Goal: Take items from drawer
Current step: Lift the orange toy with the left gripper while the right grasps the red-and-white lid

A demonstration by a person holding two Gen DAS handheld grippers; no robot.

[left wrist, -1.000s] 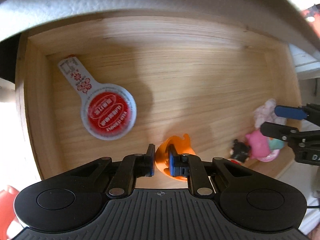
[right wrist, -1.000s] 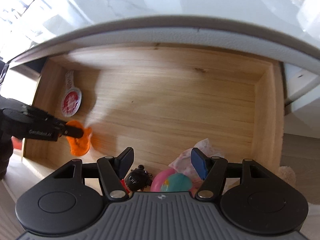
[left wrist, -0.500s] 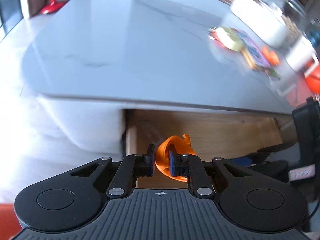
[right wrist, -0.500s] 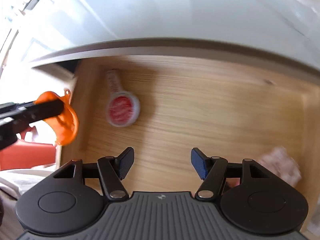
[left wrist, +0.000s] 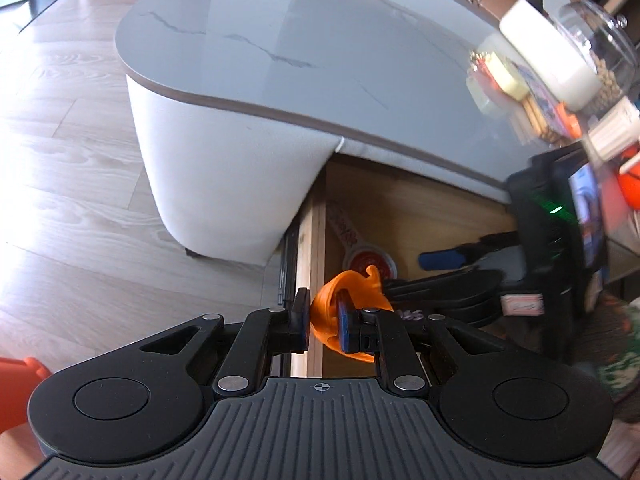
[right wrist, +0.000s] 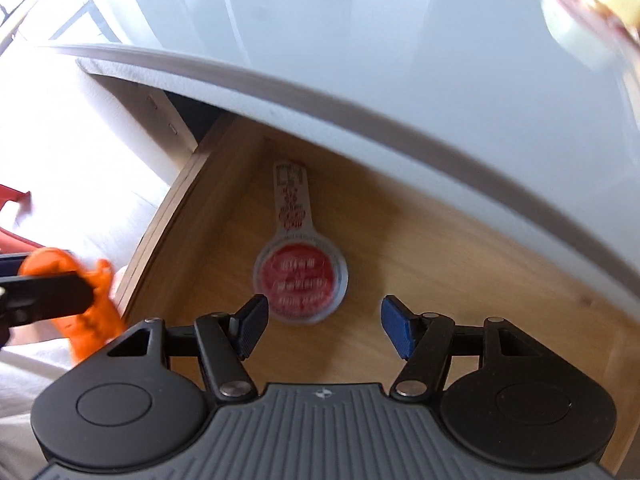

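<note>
My left gripper point(left wrist: 323, 319) is shut on an orange plastic piece point(left wrist: 352, 292), held above the left side wall of the open wooden drawer point(left wrist: 316, 240). From the right wrist view that orange piece point(right wrist: 86, 312) hangs outside the drawer's point(right wrist: 168, 240) left wall. On the drawer floor lies a round white packet with a red label point(right wrist: 301, 286) and a long tab. My right gripper point(right wrist: 322, 326) is open just in front of that red-label packet point(left wrist: 370, 262), which sits between and beyond its fingers. The other toys are out of view.
A grey marble-look tabletop point(left wrist: 300, 40) overhangs the drawer. Boxes, snacks and a glass dome point(left wrist: 596, 32) crowd its right end. Pale wood floor point(left wrist: 60, 160) lies to the left, with a red object point(right wrist: 12, 216) on it.
My left gripper lifted the orange piece out of the drawer and carried it left, past the side wall. My right gripper swung from the toys at the right across to the red-label packet.
</note>
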